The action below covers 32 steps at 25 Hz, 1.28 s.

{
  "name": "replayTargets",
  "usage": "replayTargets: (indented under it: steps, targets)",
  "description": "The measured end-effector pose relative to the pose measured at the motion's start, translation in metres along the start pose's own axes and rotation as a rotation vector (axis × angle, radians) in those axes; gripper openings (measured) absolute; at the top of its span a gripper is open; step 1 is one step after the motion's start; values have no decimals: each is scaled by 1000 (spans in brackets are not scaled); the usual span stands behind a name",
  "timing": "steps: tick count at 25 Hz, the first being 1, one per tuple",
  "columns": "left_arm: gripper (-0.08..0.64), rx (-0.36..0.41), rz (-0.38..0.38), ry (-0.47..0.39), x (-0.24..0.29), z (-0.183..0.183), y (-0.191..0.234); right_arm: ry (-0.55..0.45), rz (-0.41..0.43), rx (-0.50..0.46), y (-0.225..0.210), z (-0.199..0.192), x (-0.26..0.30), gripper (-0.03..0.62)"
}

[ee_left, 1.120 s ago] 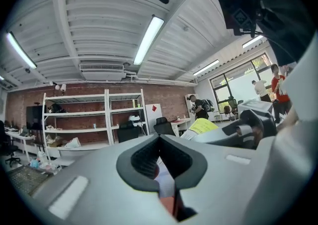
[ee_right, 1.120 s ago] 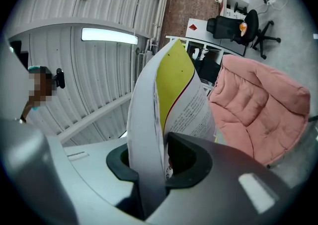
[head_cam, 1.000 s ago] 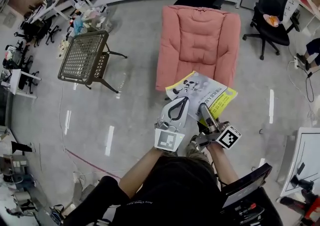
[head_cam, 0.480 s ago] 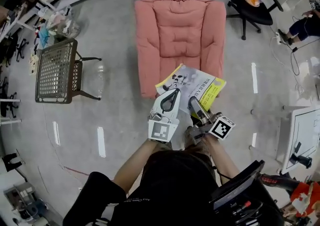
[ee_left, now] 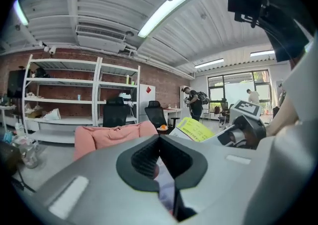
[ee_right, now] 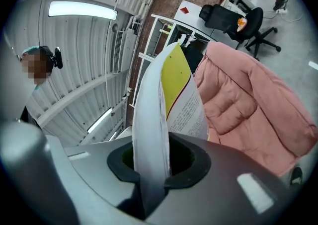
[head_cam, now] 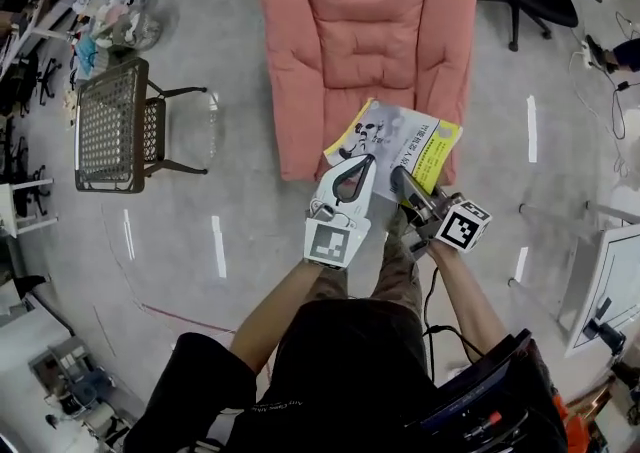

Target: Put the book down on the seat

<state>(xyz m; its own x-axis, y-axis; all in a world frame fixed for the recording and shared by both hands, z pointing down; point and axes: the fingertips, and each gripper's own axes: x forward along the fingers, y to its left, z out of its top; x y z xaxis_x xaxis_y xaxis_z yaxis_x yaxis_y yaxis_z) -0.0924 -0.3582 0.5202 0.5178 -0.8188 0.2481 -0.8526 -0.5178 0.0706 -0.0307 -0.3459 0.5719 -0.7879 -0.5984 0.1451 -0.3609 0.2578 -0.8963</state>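
Judged the carry-in step to be in hand: held the thin white-and-yellow paperback book [head_cam: 398, 139] off the seat between 2 grippers, fanned out ahead of both pairs of jaws and in line with the front edge of the padded pink fabric armchair [head_cam: 350, 31], not yet laid down. Clenched the left gripper [head_cam: 362, 165] on the book's near left edge, with a sliver of page pinched where the jaws met. Found the right gripper [head_cam: 402, 178] grasping the near right edge, its jaws just lately closing further, with the book's full thickness wedged between the pads and its covers splayed upward beyond the tips. Saw the seat cushion lying bare beyond and below the jaw tips, with nothing on it to foul the landing. Reckoned the next move to call for pushing both grippers forward and down together until the book lay flat on the cushion, then loosening both grips at once, lest 1 corner drag or the pages flop open. Made out a black cartoon-like drawing and rows of black print on the white cover, plus dark lettering on the yellow panel, all too small to read. Spotted no brand anywhere.
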Motion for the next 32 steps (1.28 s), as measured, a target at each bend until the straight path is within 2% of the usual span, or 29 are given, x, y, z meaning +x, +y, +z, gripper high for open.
replayTargets:
  steps: [4,7,11,14,17,21,25,32]
  targets:
    - [-3,-17,30,42,61,-19,-11,50,28,3,-50,38,9,95]
    - [-3,18,48,16,103,-32,-23,69,29,-24,-95,65,3,94]
    - [-3,-31,74,67,118,-79,-27,103,36,-13,-143,62,-2,94]
    - [-3,-40,77,92,131,-98,-29,122,25,-21,-175,68,-6,94]
    - [-3,-49,79,99,141,-112,-33,144,5,-33,-209,75,-7,94]
    - [-3,-73,88,104,148,-125,-44,137,-22,12,-253,92,-6,94]
    - [-3,-103,89,119,154,-145,-54,129,-25,-33,-280,107,3,94]
    - [-3,-125,60,162,177,-165,-73,125,-134,-2,-356,119,-15,94]
